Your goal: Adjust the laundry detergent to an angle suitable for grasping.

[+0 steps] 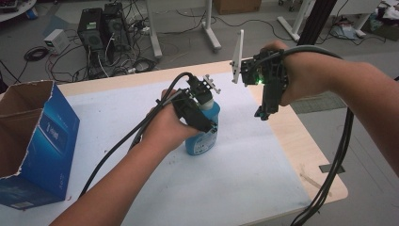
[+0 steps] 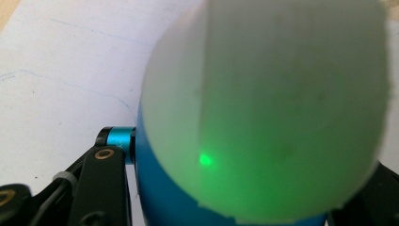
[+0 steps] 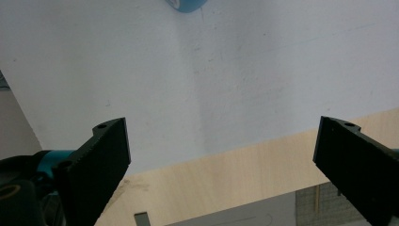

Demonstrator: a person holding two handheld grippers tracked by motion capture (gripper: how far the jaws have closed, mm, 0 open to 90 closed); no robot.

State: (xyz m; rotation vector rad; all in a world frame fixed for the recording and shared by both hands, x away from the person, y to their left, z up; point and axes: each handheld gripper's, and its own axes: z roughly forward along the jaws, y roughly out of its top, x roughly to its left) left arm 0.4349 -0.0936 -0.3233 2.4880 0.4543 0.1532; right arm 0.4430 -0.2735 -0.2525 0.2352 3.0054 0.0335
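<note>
A blue bottle [image 1: 203,137] with a white cap [image 2: 268,108] stands upright on the white sheet [image 1: 235,183] in mid-table. My left gripper [image 1: 207,118] comes at it from the left and is shut on its upper body; in the left gripper view [image 2: 235,207] the black jaws flank the blue body [image 2: 160,197], and a green light spot lies on the cap. My right gripper [image 1: 262,113] hangs in the air over the table's right edge, pointing down. Its jaws [image 3: 221,160] stand wide open with nothing between them. The bottle's base [image 3: 186,4] shows at the top of the right gripper view.
An open blue cardboard box [image 1: 42,141] lies at the left edge of the table. Bare wooden tabletop [image 1: 306,155] borders the sheet on the right. Computer cases and cables [image 1: 101,28] stand on the floor beyond the table.
</note>
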